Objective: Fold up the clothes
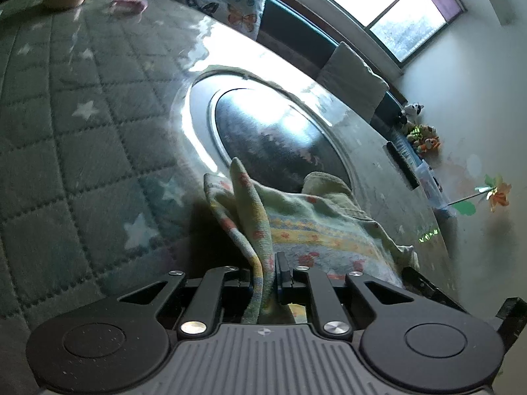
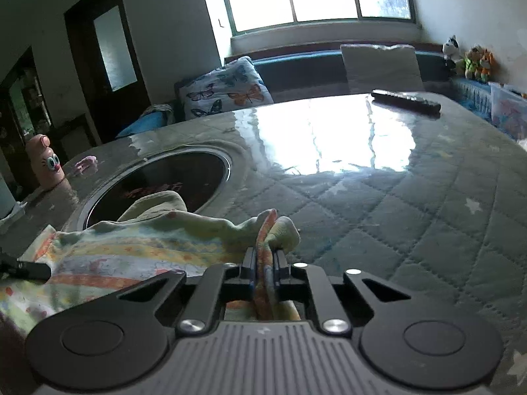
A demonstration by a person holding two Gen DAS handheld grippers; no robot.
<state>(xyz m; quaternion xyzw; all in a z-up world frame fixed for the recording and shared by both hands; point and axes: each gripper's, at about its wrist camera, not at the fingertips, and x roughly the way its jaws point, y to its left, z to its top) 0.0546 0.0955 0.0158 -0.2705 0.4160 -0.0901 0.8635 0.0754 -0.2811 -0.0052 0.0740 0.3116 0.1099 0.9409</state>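
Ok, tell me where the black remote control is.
In the right wrist view, the black remote control lies at the far right of the quilted table, near the white cushion.

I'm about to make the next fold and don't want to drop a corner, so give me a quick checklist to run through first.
1. Left gripper has cloth clamped between its fingers: ok.
2. Right gripper has cloth clamped too: ok.
3. Both hold the same striped garment: ok, pattern matches in both views.
4. Garment pulled flat between the grippers: not ok, it is bunched and wrinkled.
5. Landing surface free: the quilted table cover ahead of the right gripper is bare; the remote control lies at the far edge, apart from the cloth: ok.
6. Garment's near edge and underside: cannot tell, hidden by the grippers.
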